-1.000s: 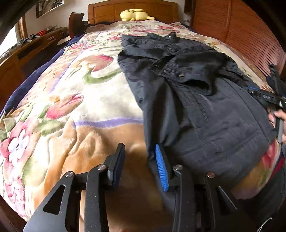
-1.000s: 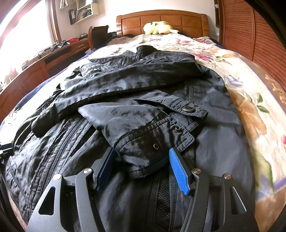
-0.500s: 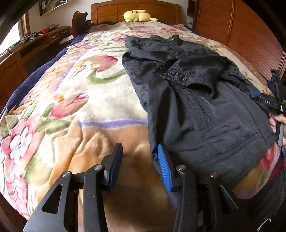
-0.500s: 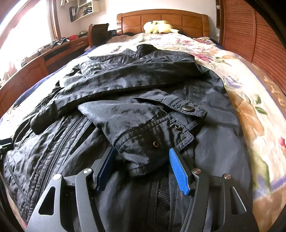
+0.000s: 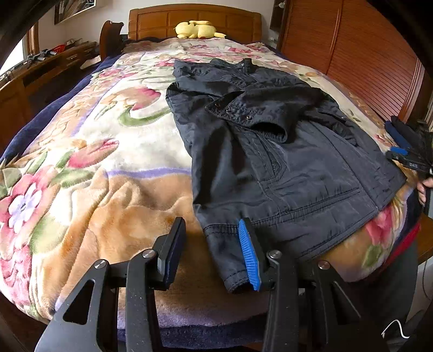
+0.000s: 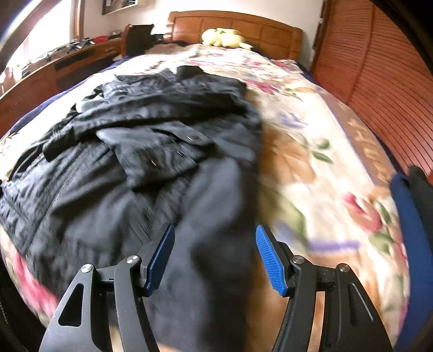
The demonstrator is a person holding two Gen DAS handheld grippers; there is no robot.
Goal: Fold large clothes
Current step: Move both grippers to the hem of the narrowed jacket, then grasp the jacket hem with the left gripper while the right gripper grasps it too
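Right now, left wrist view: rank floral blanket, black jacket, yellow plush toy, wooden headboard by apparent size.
1. floral blanket
2. black jacket
3. wooden headboard
4. yellow plush toy

The headboard and toy sit farthest from the camera, so they look smaller than they really are.

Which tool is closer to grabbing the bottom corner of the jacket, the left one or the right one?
Left, probably. The left tool already has the jacket hem corner between its open fingers. The right tool is open over the hem too, but its picture is blurred, so it's harder to judge.
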